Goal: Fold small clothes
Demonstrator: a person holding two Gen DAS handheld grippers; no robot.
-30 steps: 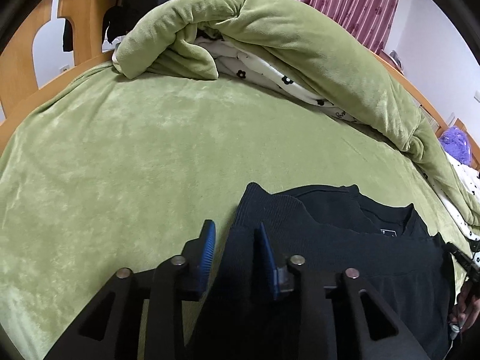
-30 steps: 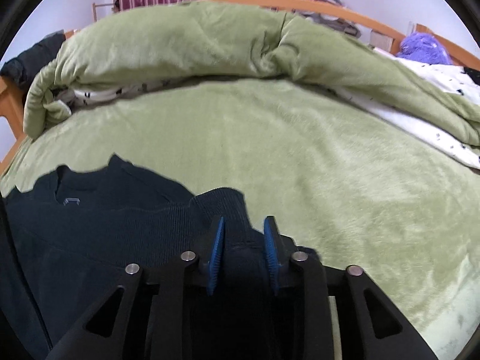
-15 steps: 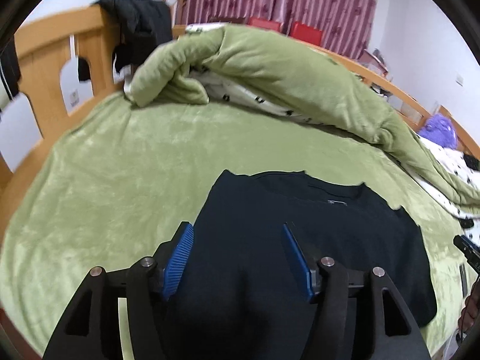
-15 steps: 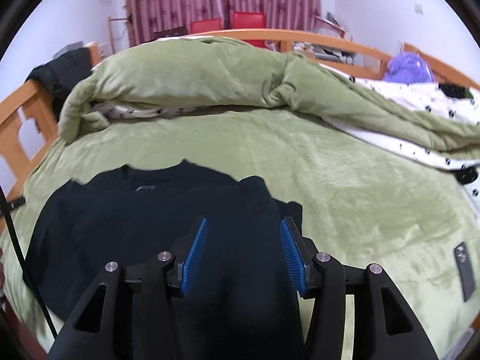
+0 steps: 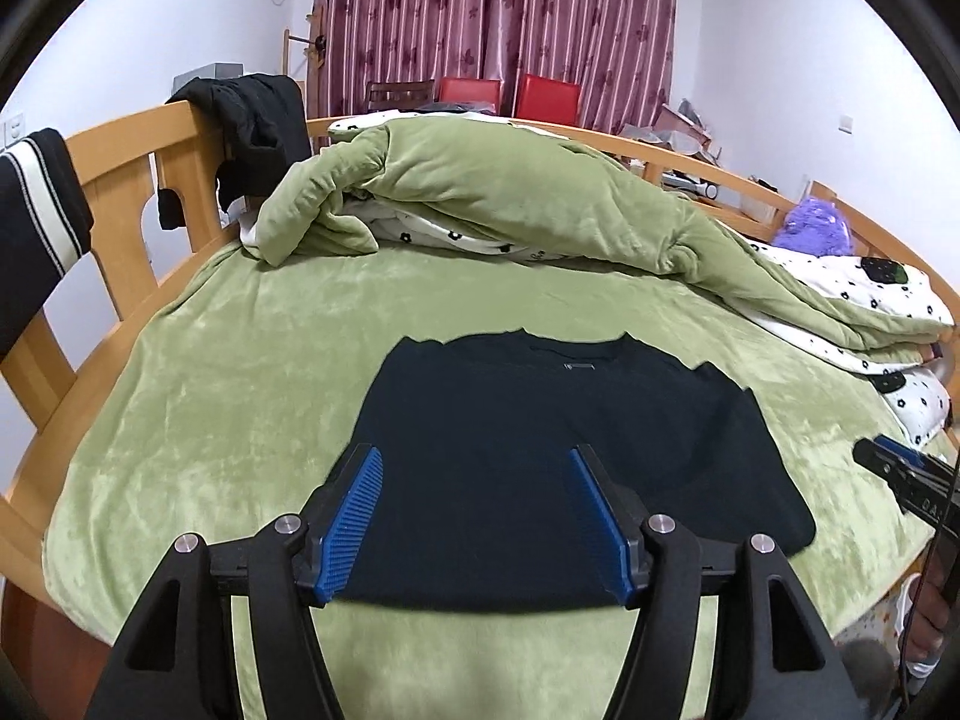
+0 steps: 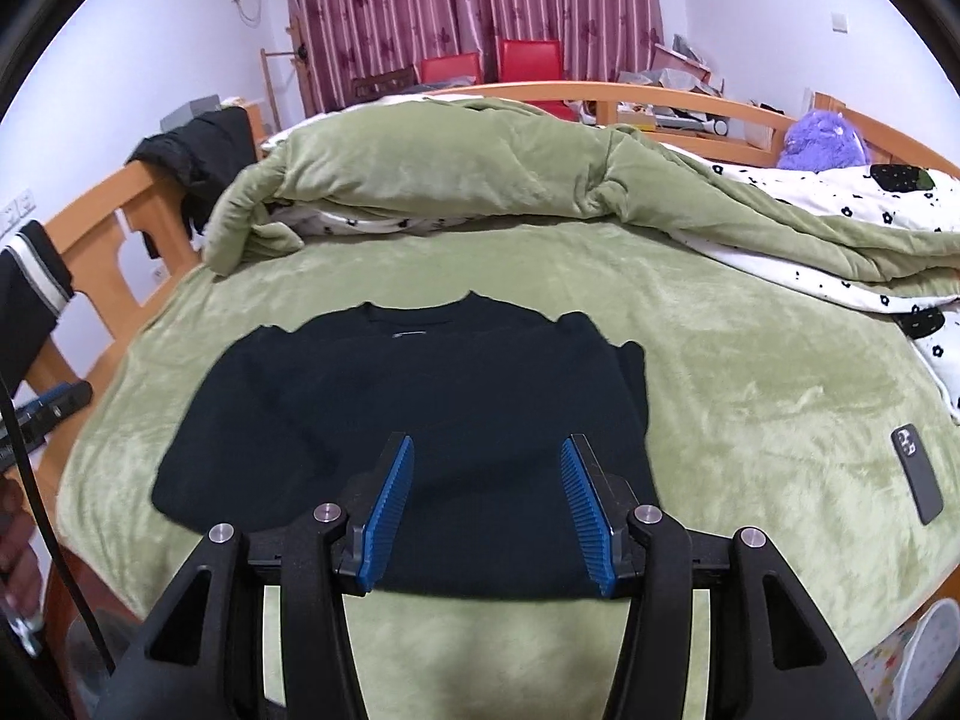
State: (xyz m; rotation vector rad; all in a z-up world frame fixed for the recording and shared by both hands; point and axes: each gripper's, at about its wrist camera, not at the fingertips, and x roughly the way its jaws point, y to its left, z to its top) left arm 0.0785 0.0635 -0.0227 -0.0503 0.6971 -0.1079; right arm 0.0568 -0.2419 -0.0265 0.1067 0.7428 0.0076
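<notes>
A black top (image 5: pixel 570 408) lies folded and flat on the green bed cover (image 5: pixel 240 396), neckline toward the far side; the right wrist view shows the same top (image 6: pixel 420 396). My left gripper (image 5: pixel 473 453) hovers above its near edge with its jaws opening, blue pads apart and nothing between them. My right gripper (image 6: pixel 487 441) hangs over the near edge too, open and empty. Each gripper's tip shows at the edge of the other's view: the right gripper (image 5: pixel 888 468) and the left gripper (image 6: pixel 54 408).
A rolled green duvet (image 5: pixel 510 192) with white flowered lining lies across the far side. A wooden bed rail (image 5: pixel 120 150) carries dark clothes (image 5: pixel 258 114). A dark phone (image 6: pixel 915 474) lies on the cover at the right. A purple plush (image 6: pixel 822 141) sits far right.
Both grippers have let go of the black top, opened, and pulled back and up. The top now lies flat, folded over on itself.
</notes>
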